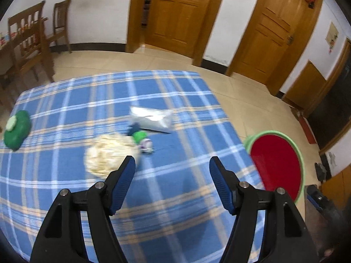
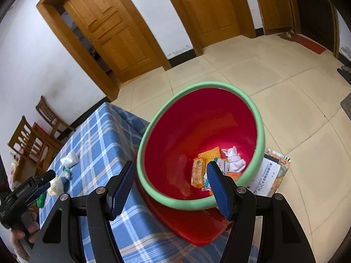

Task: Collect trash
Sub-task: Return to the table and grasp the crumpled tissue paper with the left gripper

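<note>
Now, step: between pickups, some trash already binned.
Left gripper (image 1: 172,164): wide open, empty, above the checked tablecloth (image 1: 65,175).
Remaining trash: pale crumpled wad (image 1: 107,155) nearest, silver bag (image 1: 151,119) behind.
Right gripper (image 2: 171,171): wide open, empty, over the red bin (image 2: 175,144).
Next move: likely needed a descent onto the wad.

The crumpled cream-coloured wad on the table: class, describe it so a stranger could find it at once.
Start at the table covered with a blue plaid cloth. Near its middle is a cluster of litter, just ahead of the open left hand-held gripper. The crumpled cream-coloured wad is nearest that gripper, pale and fluffy, unlike the flat silvery plastic bag behind it.
</note>
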Demonstrator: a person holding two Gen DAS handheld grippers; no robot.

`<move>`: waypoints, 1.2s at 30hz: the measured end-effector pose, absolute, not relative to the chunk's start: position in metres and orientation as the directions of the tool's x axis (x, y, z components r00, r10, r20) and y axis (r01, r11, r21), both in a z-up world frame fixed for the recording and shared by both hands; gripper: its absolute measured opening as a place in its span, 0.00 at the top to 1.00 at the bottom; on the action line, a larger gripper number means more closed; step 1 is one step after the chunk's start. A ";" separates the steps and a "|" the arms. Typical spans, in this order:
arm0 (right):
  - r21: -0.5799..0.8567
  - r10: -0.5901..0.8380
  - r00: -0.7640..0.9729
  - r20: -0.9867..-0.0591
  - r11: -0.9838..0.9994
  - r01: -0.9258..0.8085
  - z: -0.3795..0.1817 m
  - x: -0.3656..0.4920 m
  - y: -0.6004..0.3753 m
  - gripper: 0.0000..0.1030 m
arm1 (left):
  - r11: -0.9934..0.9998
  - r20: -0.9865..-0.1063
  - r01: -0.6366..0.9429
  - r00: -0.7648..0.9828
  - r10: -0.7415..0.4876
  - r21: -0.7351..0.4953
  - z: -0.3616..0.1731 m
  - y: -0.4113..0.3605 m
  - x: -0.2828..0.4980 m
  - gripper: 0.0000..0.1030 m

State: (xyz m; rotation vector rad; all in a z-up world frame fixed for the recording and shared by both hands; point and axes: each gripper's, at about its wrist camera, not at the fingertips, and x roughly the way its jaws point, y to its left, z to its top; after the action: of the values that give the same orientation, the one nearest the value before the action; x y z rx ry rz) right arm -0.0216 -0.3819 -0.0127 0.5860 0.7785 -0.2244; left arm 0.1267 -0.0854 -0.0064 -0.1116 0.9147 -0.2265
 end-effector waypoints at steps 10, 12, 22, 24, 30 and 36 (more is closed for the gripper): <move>0.390 0.035 0.688 -0.725 0.844 0.368 -0.008 -0.009 -0.360 0.34 | 0.988 -0.786 0.034 0.602 -0.138 -0.148 -0.024 -0.042 0.142 0.25; 0.387 0.039 0.685 -0.727 0.848 0.362 -0.007 -0.006 -0.356 0.34 | 0.989 -0.793 0.023 0.595 -0.131 -0.146 -0.030 -0.037 0.146 0.25; 0.355 0.060 0.670 -0.740 0.880 0.315 -0.002 0.014 -0.331 0.34 | 0.968 -0.805 0.024 0.550 -0.222 -0.250 -0.056 -0.023 0.154 0.25; 0.348 0.064 0.667 -0.742 0.888 0.302 -0.001 0.019 -0.325 0.34 | 0.960 -0.801 0.029 0.544 -0.249 -0.279 -0.059 -0.022 0.154 0.25; 0.334 0.088 0.659 -0.747 0.906 0.258 0.002 0.037 -0.305 0.34 | 0.941 -0.780 0.041 0.548 -0.302 -0.336 -0.062 -0.014 0.154 0.27; 0.322 0.121 0.647 -0.753 0.925 0.202 0.002 0.056 -0.278 0.34 | 0.910 -0.756 0.056 0.537 -0.375 -0.412 -0.063 -0.002 0.155 0.43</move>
State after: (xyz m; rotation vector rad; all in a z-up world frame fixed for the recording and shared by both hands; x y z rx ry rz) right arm 0.0564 -0.2775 0.0018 0.3996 0.8720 -0.0475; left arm 0.1552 -0.0020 -0.0630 -0.3606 0.9753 -0.2634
